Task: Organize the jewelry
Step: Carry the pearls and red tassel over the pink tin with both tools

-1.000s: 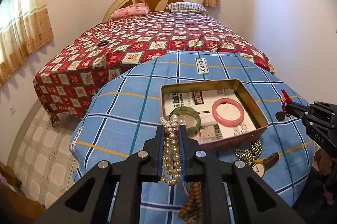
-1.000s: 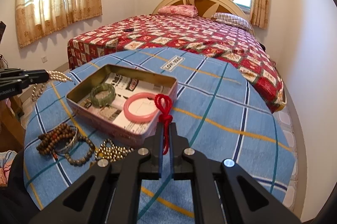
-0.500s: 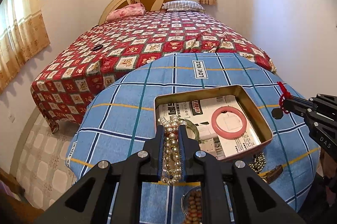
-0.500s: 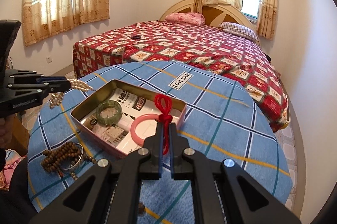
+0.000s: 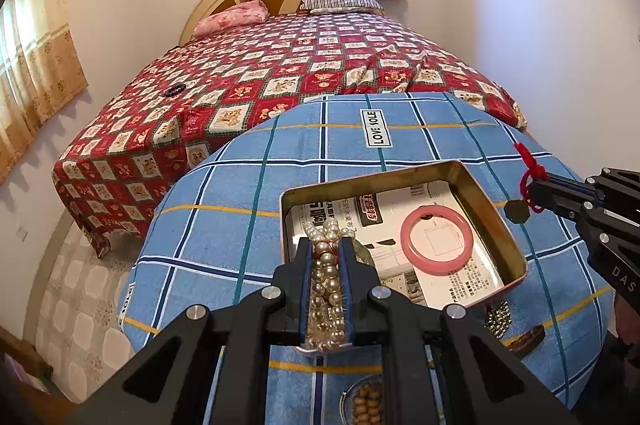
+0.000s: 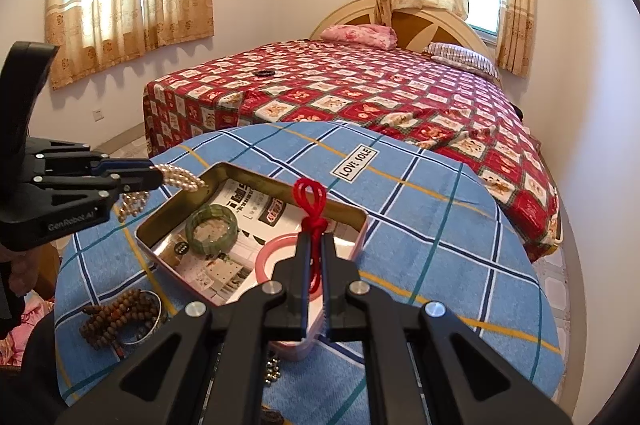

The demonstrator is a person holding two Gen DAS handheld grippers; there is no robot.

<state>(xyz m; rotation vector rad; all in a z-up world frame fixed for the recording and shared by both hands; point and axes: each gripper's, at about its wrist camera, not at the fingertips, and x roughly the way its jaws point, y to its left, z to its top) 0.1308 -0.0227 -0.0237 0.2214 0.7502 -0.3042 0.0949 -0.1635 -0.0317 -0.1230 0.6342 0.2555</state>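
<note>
Left gripper (image 5: 325, 261): black, blue-padded jaws clamped on a pearl strand (image 5: 326, 289), bunched glossy cream beads; the strand's lower loop was cut off behind the gripper body. It hung above the near-left corner of the tin.

Wooden bead bracelet (image 6: 116, 317): brown round beads, coiled on the cloth with a thin metal bangle (image 6: 150, 325), left of the tin; partly hidden in the left wrist view.

Tin (image 5: 486, 199): shallow, rectangular, brass-toned inside, pink outside, lined with printed paper. It held a green bangle (image 6: 211, 223), mottled and translucent, mostly hidden behind the left jaws in the left wrist view, and a pink bangle (image 5: 437, 240), smooth and opaque.

Gold bead chain (image 5: 498, 319): small metallic balls, heaped beside the tin's near edge, half hidden.

Right gripper (image 6: 316, 249): jaws pressed together on a red cord (image 6: 311, 201), knotted, with two loops; a dark pendant (image 5: 515, 213) hung from it, details unclear.

Tablecloth (image 5: 224, 233): blue checked fabric over a round table.
</note>
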